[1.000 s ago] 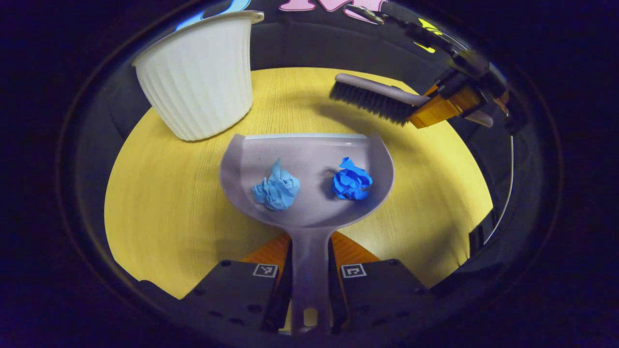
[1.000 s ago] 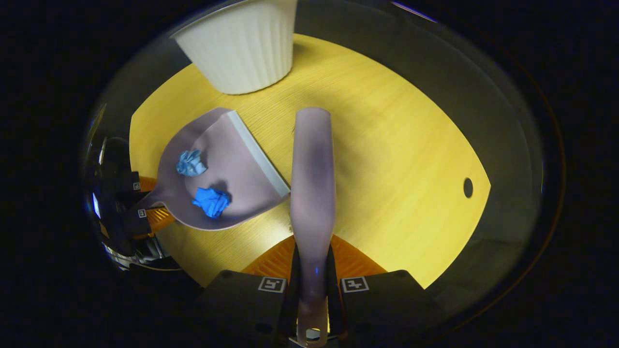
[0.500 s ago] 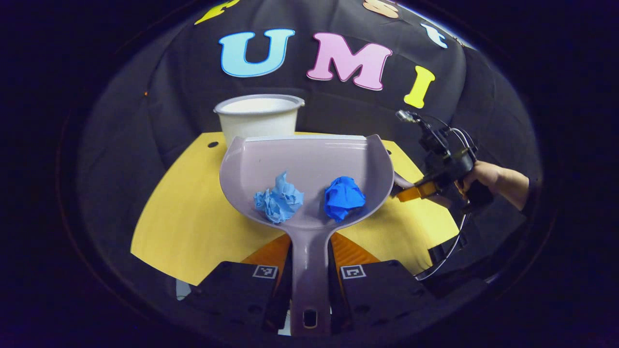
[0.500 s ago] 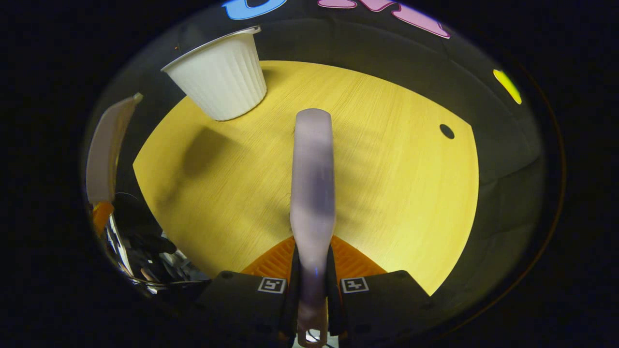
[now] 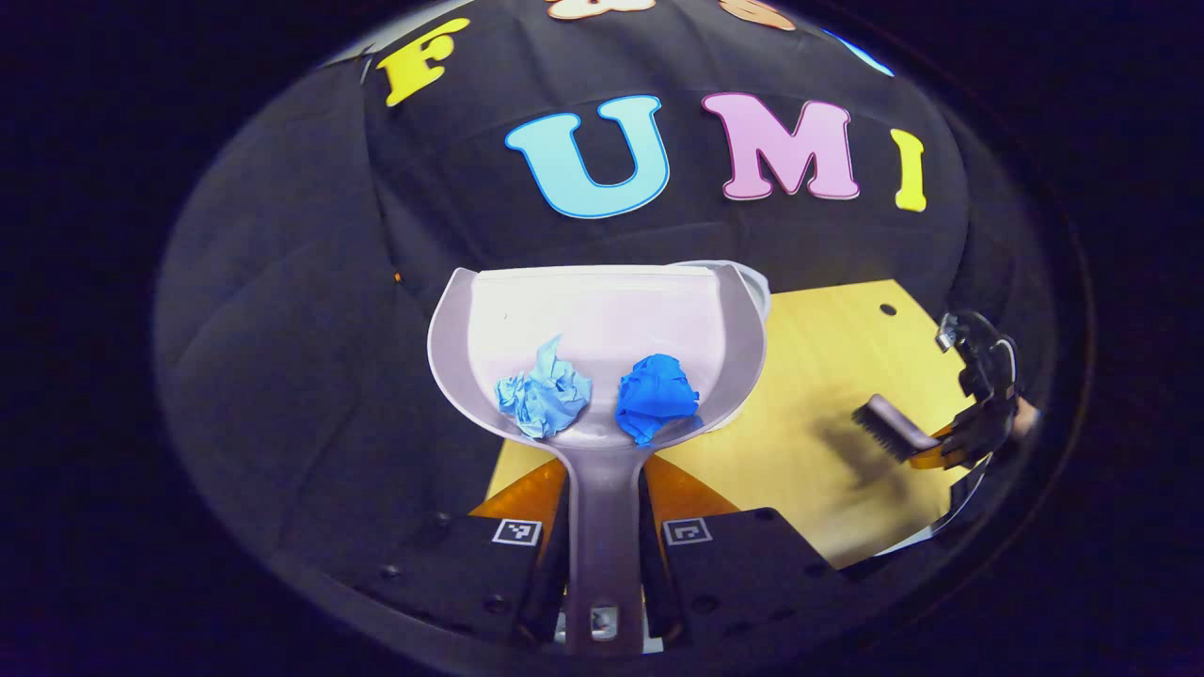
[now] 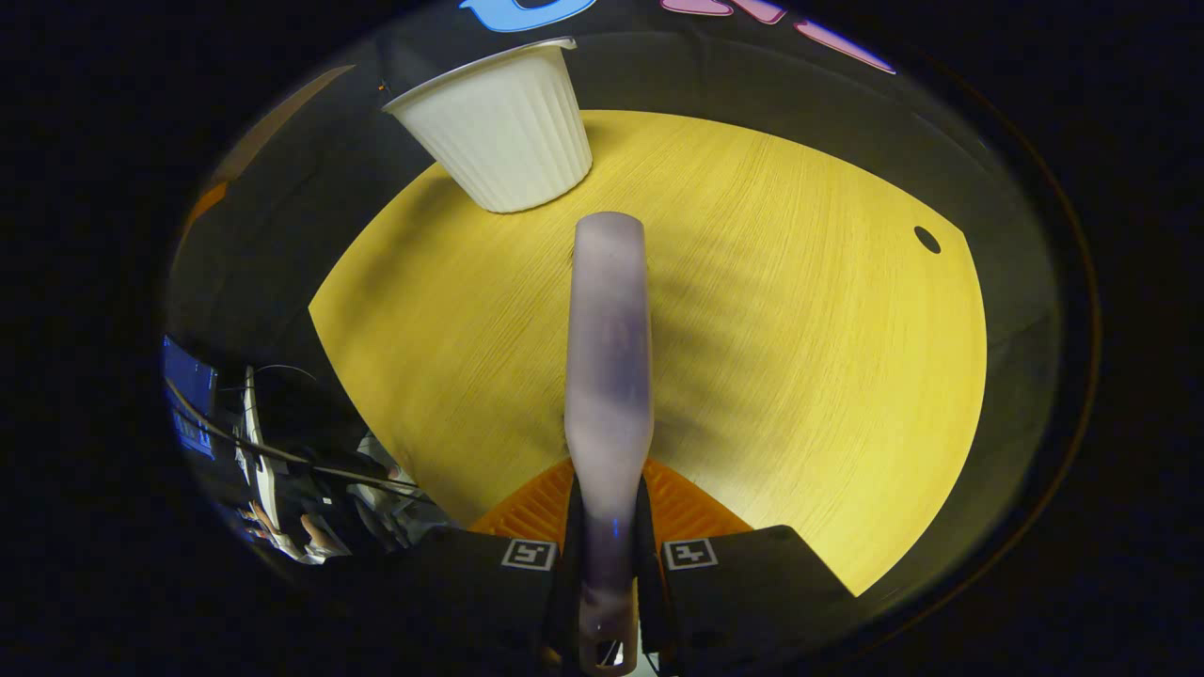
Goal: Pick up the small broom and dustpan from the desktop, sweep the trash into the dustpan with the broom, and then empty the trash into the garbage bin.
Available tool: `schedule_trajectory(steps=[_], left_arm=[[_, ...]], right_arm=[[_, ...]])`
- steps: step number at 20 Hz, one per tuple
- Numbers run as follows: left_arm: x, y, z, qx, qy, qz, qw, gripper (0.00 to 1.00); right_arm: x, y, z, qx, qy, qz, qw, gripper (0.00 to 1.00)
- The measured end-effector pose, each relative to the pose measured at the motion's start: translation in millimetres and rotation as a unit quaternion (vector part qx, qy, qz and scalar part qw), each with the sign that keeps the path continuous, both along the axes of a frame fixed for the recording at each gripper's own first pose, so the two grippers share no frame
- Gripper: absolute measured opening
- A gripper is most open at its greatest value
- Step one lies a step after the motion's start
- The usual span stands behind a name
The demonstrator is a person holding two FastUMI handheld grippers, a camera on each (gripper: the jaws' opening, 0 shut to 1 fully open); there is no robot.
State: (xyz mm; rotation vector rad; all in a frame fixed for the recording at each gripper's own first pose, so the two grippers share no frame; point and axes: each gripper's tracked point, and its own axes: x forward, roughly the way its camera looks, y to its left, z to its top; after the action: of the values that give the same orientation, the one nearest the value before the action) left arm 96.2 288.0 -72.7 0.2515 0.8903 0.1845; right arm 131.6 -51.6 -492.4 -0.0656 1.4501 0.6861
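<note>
My left gripper [image 5: 602,503] is shut on the handle of the grey dustpan [image 5: 602,310], which I hold level in the air. In its pan lie a pale blue paper ball [image 5: 544,400] and a darker blue paper ball [image 5: 657,397]. A sliver of the white bin's rim [image 5: 758,280] peeks out behind the pan's far right corner. My right gripper [image 6: 609,503] is shut on the small broom [image 6: 609,348], held above the yellow table [image 6: 800,329]. In the left gripper view that gripper [image 5: 974,428] and the broom [image 5: 889,428] show far right. The ribbed white bin [image 6: 499,132] stands at the table's far left.
A small round hole [image 6: 926,239] sits near the table's far right corner. Black cloth walls close in the table [image 5: 828,376] behind and at the left. Beyond the table's left edge are cables and a screen [image 6: 193,409].
The dustpan has risen off the table with both paper balls and swung left, up against the bin. The broom has drawn away to the right.
</note>
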Motion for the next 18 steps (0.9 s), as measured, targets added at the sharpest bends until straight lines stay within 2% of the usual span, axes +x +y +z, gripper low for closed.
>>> schedule_trajectory(steps=[3,6,9,11,13,15,18], left_arm=[[44.6,13.3,5.1,0.056,0.036,-0.034,0.997,0.31],[84.0,14.6,-3.7,0.111,0.08,-0.082,0.987,0.31],[116.4,29.8,-9.8,0.21,0.117,-0.126,0.962,0.31],[130.9,35.9,-13.8,0.236,0.154,-0.145,0.948,0.31],[132.4,35.5,-10.6,0.28,0.185,-0.172,0.926,0.3],[140.7,33.3,-9.8,0.32,0.197,-0.198,0.905,0.3],[136.4,31.0,-6.4,0.328,0.209,-0.209,0.897,0.3]], right_arm=[[-2.5,1.1,1.5,0.006,0.008,-0.013,1.0,0.28],[-7.6,3.5,-1.6,0.022,0.028,-0.037,0.999,0.28],[-5.9,-13.3,-11.1,-0.009,0.01,-0.018,1.0,0.27],[-9.9,-26.4,-11.5,-0.008,0.017,-0.032,0.999,0.27],[-11.1,-27.5,-11.6,0.005,0.031,-0.054,0.998,0.28],[-11.7,-31.7,-15.9,0.006,0.035,-0.058,0.998,0.27],[-9.8,-34.0,-21.6,0.009,0.044,-0.06,0.997,0.28]])
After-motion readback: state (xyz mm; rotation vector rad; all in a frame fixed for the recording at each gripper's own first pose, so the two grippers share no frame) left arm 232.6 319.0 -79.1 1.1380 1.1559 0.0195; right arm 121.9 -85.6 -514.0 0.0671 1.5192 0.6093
